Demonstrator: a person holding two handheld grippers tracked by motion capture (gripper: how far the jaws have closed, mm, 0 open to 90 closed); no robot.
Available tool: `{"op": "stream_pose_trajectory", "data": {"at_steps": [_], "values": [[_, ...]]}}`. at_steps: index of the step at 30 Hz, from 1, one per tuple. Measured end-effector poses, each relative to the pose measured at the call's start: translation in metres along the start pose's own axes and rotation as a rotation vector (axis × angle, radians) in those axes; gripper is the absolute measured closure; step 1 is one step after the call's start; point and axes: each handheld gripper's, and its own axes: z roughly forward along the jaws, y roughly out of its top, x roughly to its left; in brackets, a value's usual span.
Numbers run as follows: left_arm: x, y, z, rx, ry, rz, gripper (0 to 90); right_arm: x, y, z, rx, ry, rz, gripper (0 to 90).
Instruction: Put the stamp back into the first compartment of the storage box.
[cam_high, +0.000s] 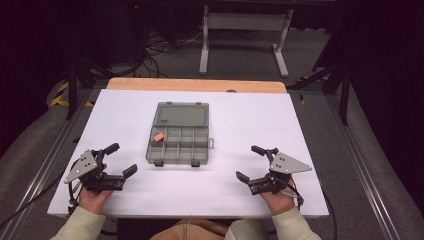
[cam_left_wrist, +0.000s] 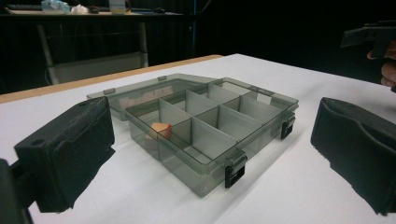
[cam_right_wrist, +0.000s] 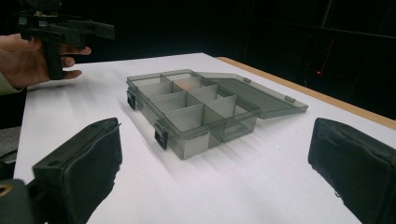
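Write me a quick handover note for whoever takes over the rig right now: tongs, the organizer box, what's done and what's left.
Left tongs: open, nothing held, resting on the table near its front left edge.
Right tongs: open, nothing held, near the front right edge.
Organizer box: mid-table between both tongs, lid folded flat away from you, latches facing you.
Orange block: sits in the far-left compartment; the other compartments look bare.
Done: box open, block inside.
Left: probably either lifting the block out or closing and latching the lid; neither is begun.

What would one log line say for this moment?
left tool: open, empty | right tool: open, empty | grey translucent plastic compartment box: lid open | small orange block: in far-left compartment
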Motion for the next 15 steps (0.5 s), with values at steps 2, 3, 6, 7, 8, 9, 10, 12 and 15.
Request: {"op": "stream_pose_trajectory", "data": {"at_steps": [2, 3, 6, 7, 8, 9, 10, 12, 15], "values": [[-0.0005, -0.0001, 0.0005, 0.006, -0.001, 0.006, 0.5, -0.0002, -0.0001, -0.0002, -0.003, -0.001, 0.003, 3.2], [-0.0006, -0.0001, 0.0007, 0.009, -0.001, 0.008, 0.5, -0.0001, -0.0001, -0.0001, -0.003, -0.001, 0.002, 3.2], [-0.001, 0.0003, 0.0006, 0.006, -0.005, 0.006, 0.5, 0.0002, -0.0001, 0.0006, -0.001, 0.0, 0.001, 3.2], [-0.0014, 0.0004, 0.0006, 0.004, -0.003, 0.008, 0.5, 0.0001, -0.0002, 0.0008, 0.0, 0.0, 0.001, 3.2], [-0.0018, 0.0006, 0.0004, 0.002, -0.001, 0.01, 0.5, 0.0001, -0.0003, 0.0009, 0.0, 0.0, 0.001, 3.2], [-0.0019, 0.0009, 0.0002, 0.0, -0.003, 0.012, 0.5, 0.0, -0.0003, 0.0008, 0.001, -0.001, 0.001, 3.3], [-0.0023, 0.0011, 0.0002, -0.004, -0.007, 0.011, 0.5, -0.0001, -0.0003, 0.0007, 0.001, 0.0, 0.002, 3.3], [-0.003, 0.0018, -0.0001, 0.001, -0.002, 0.014, 0.4, -0.0002, -0.0003, 0.0006, 0.0, -0.001, 0.004, 3.2], [-0.0035, 0.0023, -0.0005, -0.005, -0.005, 0.01, 0.4, -0.0002, -0.0002, 0.0003, -0.001, -0.001, 0.005, 3.2]]}}
